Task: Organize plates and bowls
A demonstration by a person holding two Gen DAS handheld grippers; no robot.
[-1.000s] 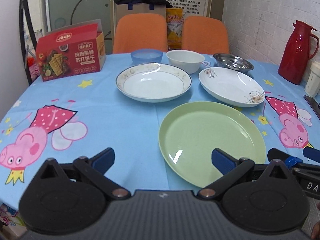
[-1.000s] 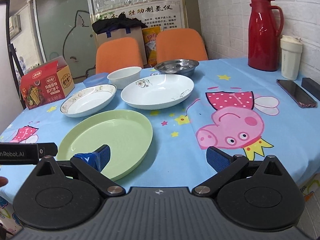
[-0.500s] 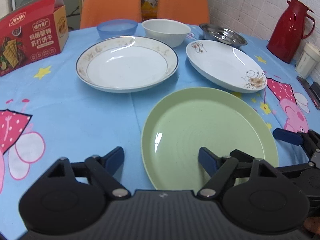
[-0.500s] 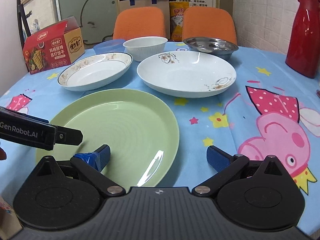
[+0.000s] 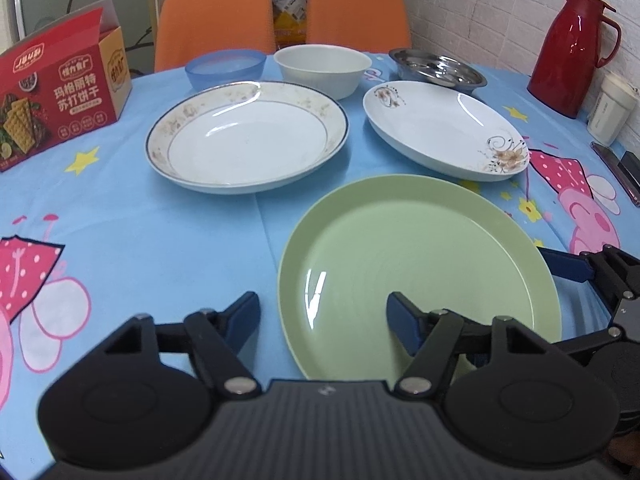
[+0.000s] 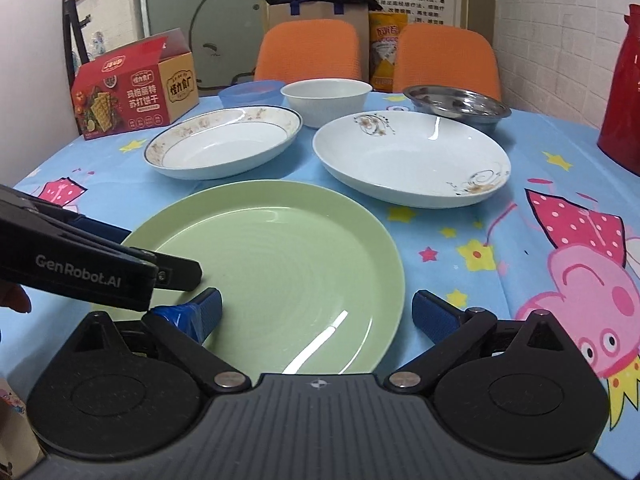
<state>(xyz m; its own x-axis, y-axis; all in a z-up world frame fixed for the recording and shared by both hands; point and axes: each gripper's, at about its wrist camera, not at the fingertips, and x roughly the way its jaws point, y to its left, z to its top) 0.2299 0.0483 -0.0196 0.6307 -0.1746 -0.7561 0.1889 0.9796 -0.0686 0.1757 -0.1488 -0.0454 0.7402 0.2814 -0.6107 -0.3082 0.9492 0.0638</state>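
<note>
1. Straddling the near edge of the green plate (image 5: 416,264), the left gripper (image 5: 322,320) is seen with fingers spread wide and nothing held; its right-side finger sits over the plate, the left-side finger over the tablecloth (image 5: 120,240).
2. The right gripper (image 6: 316,316) is likewise found wide apart and empty, set across the plate's near right rim, one finger over the plate, the other beyond it.
3. The green plate is located at the near side of the table, flat, apart from the gold-rimmed plate (image 5: 248,136) and the floral plate (image 5: 444,128) behind it. A blue bowl (image 5: 226,68), a white bowl (image 5: 322,68) and a steel dish (image 5: 438,70) are ranged at the back.
4. Risks are judged as follows:
   - The two grippers are crowded at one plate; a collision between them is possible if both are advanced.
   - The rim is shallow and glossy; a pinch taken too near the lip could slip, and the plate could be dropped onto the floral plate.
   - A dragged finger could bunch the cloth and shift the crockery.
</note>
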